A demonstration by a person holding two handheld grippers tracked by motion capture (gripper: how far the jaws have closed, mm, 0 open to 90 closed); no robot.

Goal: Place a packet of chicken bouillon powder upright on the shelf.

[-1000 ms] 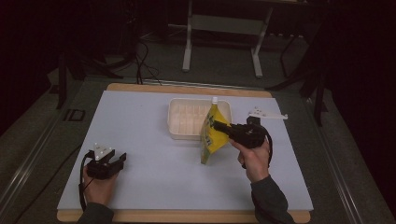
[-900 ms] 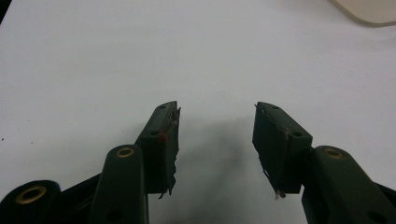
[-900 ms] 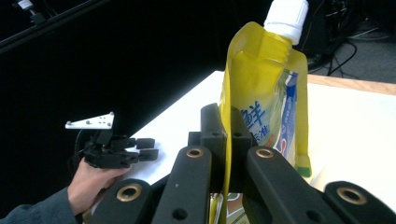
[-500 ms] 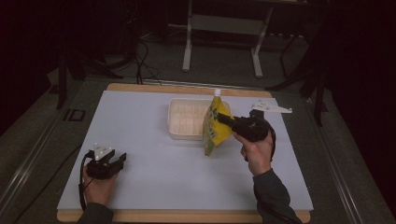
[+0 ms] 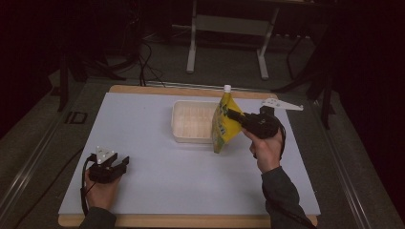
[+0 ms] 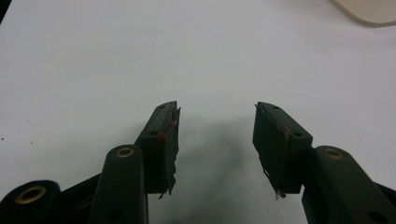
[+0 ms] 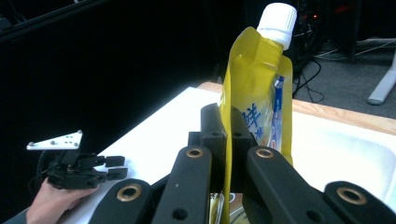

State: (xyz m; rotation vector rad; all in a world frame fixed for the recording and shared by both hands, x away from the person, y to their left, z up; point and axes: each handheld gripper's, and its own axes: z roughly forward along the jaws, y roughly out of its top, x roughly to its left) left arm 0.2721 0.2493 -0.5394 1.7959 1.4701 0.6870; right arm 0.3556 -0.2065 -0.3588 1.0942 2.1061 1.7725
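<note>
Nearest to the person, the left gripper rested low on the white tabletop, close to its front left corner, held in the left hand. In the left gripper view its two black jaws were spread wide apart, with nothing between them, and only the white surface lay under them. A corner of the pale tray was visible at the top right of that view.

Farther forward and on the right side, the right hand held the right gripper up above the tabletop. Its jaws were pressed together on the yellow pouch, pinching it at one side edge. In the right gripper view the yellow pouch stood nearly upright between the jaws, with its white cap on top and blue print on its front. In the high view the pouch hung in the air just at the right edge of the tray, its lower end near the tabletop; I cannot tell if it touched the tray.

The shallow, pale tray lay on the tabletop beyond the middle. Behind the tabletop, the legs of a metal stand stood on the dark floor.
</note>
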